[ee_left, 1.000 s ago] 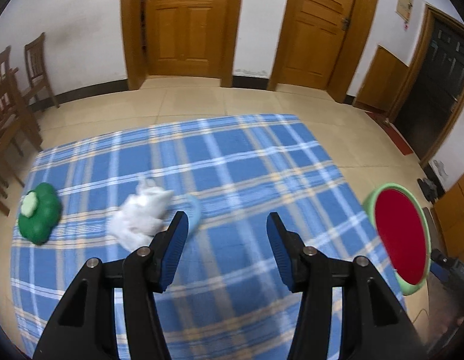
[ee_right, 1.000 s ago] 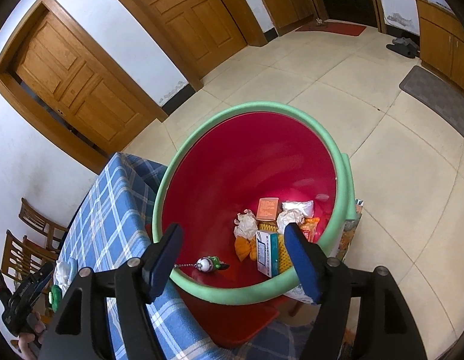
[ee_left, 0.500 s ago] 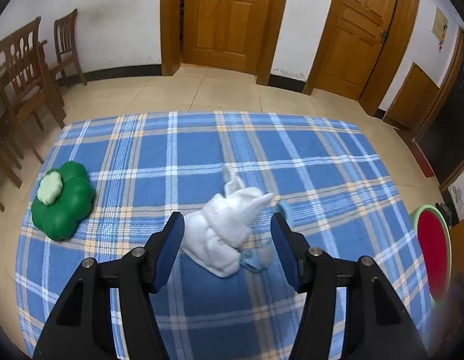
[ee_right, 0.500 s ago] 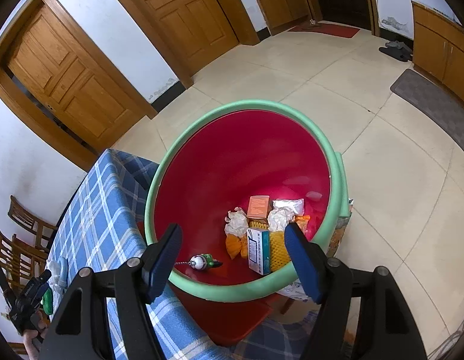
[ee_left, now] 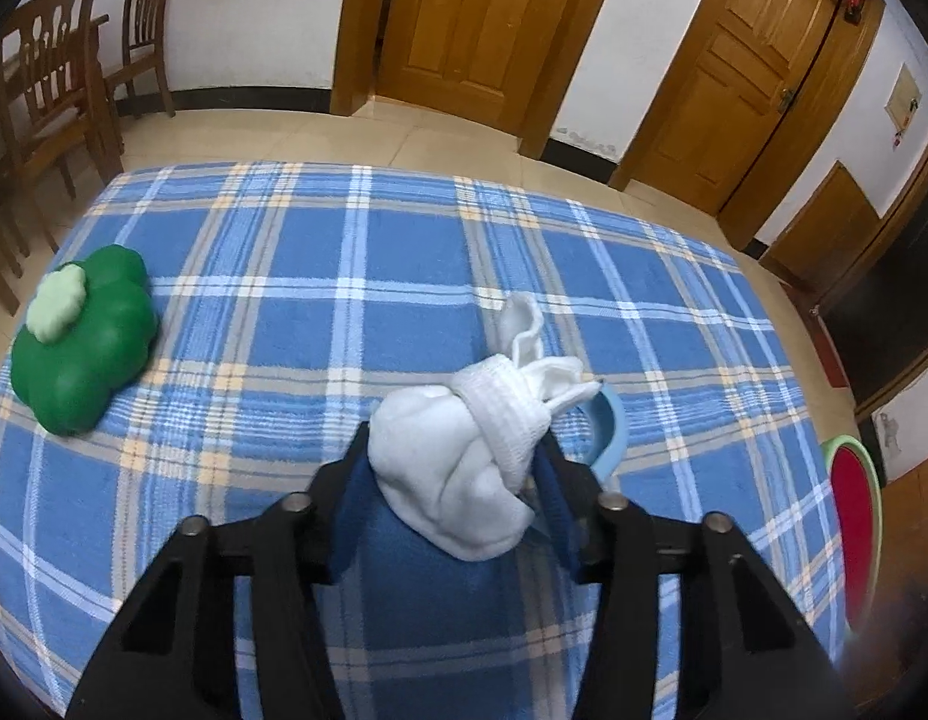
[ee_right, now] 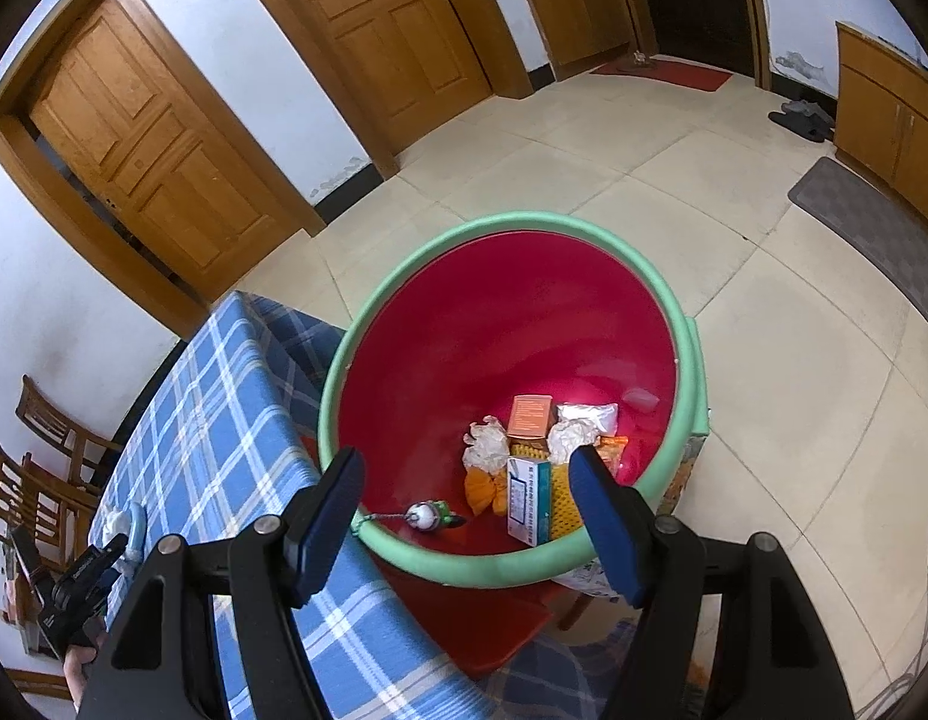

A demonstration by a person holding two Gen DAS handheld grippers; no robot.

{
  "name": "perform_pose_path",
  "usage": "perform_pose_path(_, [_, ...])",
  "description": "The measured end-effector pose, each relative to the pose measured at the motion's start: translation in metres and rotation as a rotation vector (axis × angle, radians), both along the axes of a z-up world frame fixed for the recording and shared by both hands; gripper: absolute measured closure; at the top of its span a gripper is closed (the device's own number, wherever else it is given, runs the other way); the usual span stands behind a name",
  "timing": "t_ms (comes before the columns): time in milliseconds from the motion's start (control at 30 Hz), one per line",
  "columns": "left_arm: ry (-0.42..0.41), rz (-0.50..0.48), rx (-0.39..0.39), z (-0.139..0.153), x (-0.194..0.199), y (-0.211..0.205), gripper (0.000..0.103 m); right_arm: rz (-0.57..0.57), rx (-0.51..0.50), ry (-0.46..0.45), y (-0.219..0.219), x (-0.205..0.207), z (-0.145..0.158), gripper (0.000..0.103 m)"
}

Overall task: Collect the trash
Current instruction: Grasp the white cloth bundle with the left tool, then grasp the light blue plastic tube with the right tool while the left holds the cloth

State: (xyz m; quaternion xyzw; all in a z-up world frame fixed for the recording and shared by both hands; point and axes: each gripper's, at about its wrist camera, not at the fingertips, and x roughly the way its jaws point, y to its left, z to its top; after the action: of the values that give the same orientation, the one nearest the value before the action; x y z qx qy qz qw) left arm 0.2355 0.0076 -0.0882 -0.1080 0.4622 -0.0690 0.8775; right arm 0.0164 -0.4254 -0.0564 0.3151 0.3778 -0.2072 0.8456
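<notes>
Left gripper (ee_left: 452, 468) fingers bracket a white balled sock (ee_left: 469, 456) at lower centre of the left wrist frame; pads sit against both sides, contact force cannot be confirmed. Sock rests on the blue plaid tablecloth (ee_left: 296, 252), touching a light blue ring (ee_left: 610, 426) at its right. Green clover-shaped object (ee_left: 83, 339) lies well apart, at left. Right gripper (ee_right: 466, 519) is spread wide, holding nothing, above the red bin with green rim (ee_right: 505, 324), which contains boxes and wrappers (ee_right: 529, 462)
</notes>
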Motion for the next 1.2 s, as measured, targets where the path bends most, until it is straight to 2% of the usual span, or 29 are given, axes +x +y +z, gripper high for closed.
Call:
perform_pose_path(100, [-0.004,-0.004,-0.017,0.002,-0.004,-0.001,0.065,0.019,-0.002,-0.011,0.006,0.001,0.005,0.03])
perform_pose_path(200, [-0.006,-0.004,-0.037,0.005,-0.009,0.001,0.068,0.04,-0.005,-0.024,0.013,0.002,0.011,0.03])
perform_pose_path(367, [-0.028,0.023,-0.057,0.014,-0.025,0.012,0.068,0.099,-0.015,-0.046,0.034,0.008,0.02,0.03])
perform_pose_path(633, [-0.062,0.076,-0.033,0.026,-0.049,0.035,0.068,0.207,-0.011,-0.07,0.08,0.026,0.026,0.03])
perform_pose_path(1033, [-0.104,0.208,-0.027,0.018,-0.081,0.081,0.068,0.373,-0.085,-0.074,0.155,0.063,0.039,0.03])
perform_pose_path(1200, [-0.115,0.252,-0.056,0.009,-0.086,0.098,0.068,0.437,-0.104,-0.068,0.191,0.088,0.037,0.03])
